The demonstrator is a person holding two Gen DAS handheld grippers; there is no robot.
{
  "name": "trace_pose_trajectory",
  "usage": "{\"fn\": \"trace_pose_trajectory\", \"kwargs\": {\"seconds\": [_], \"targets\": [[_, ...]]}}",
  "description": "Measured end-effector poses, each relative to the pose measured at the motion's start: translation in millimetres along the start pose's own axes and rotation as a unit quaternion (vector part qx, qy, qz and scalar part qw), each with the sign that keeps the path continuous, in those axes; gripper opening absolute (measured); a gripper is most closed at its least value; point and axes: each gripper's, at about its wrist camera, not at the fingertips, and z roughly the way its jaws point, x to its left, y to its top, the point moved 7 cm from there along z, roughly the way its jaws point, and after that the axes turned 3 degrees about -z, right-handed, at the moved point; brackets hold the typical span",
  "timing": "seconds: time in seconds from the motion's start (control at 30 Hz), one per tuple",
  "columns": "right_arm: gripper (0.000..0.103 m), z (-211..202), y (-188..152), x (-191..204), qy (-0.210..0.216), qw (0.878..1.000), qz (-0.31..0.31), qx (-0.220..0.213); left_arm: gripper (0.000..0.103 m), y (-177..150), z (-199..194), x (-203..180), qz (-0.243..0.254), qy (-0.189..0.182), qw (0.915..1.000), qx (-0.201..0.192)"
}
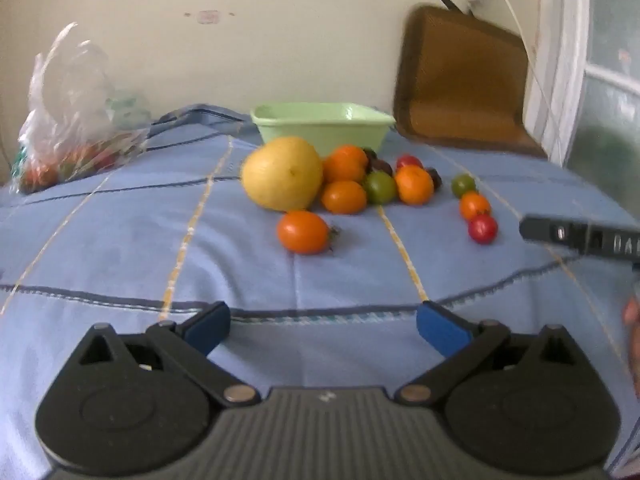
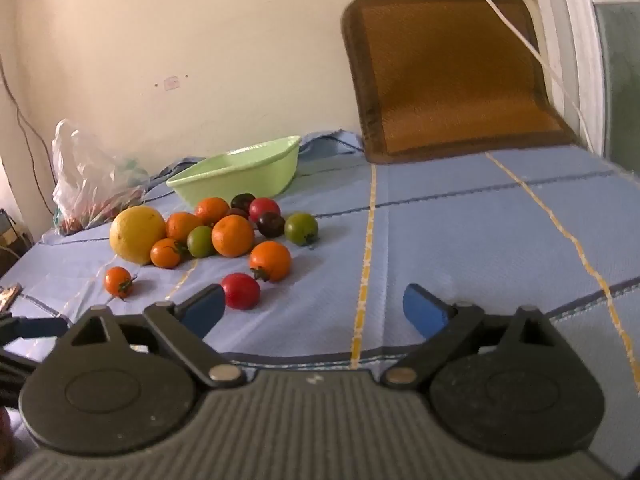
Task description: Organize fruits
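Blue cloth point(image 1: 120, 248), fruits point(image 1: 344, 184) beyond open jaws

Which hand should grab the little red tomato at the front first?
The right gripper, probably. The red tomato lies just beyond its left finger, and its fingers are open and empty. The left gripper is open too, but the same tomato sits farther off to its right.
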Motion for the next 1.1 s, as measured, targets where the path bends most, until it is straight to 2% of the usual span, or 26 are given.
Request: {"fn": "trace_pose_trajectory", "kwargs": {"seconds": [0.17,0.2,0.27,0.37,0.4,0.57,0.67,0.8,1.1], "targets": [[0.082,-2,0,15,0.004,0.999,-0.04,-0.008,0.102,19,-7,17,-0.022,0.022,0.9985,-0.045],[0.081,-1,0,20,0.007,0.999,-0.045,-0.008,0.101,23,-8,17,-0.019,0.024,0.998,-0.055],[0.072,-1,-1,28,0.015,0.998,-0.058,-0.006,0.096,30,-7,19,-0.015,0.027,0.9971,-0.069],[0.065,0,-3,42,0.024,0.996,-0.084,-0.009,0.088,35,-1,17,-0.019,0.02,0.997,-0.073],[0.064,0,-4,46,0.028,0.996,-0.088,-0.009,0.084,34,2,17,-0.021,0.018,0.997,-0.072],[0.058,-2,-5,69,0.053,0.992,-0.112,-0.025,0.079,26,9,15,-0.023,0.009,0.9978,-0.062],[0.057,0,-9,79,0.067,0.99,-0.122,-0.018,0.079,26,10,21,-0.031,0.015,0.998,-0.052],[0.054,6,-10,77,0.08,0.991,-0.104,-0.001,0.079,27,13,25,-0.039,0.022,0.9981,-0.043],[0.054,5,-9,73,0.096,0.992,-0.083,-0.003,0.08,27,13,29,-0.037,0.033,0.9981,-0.038]]}}
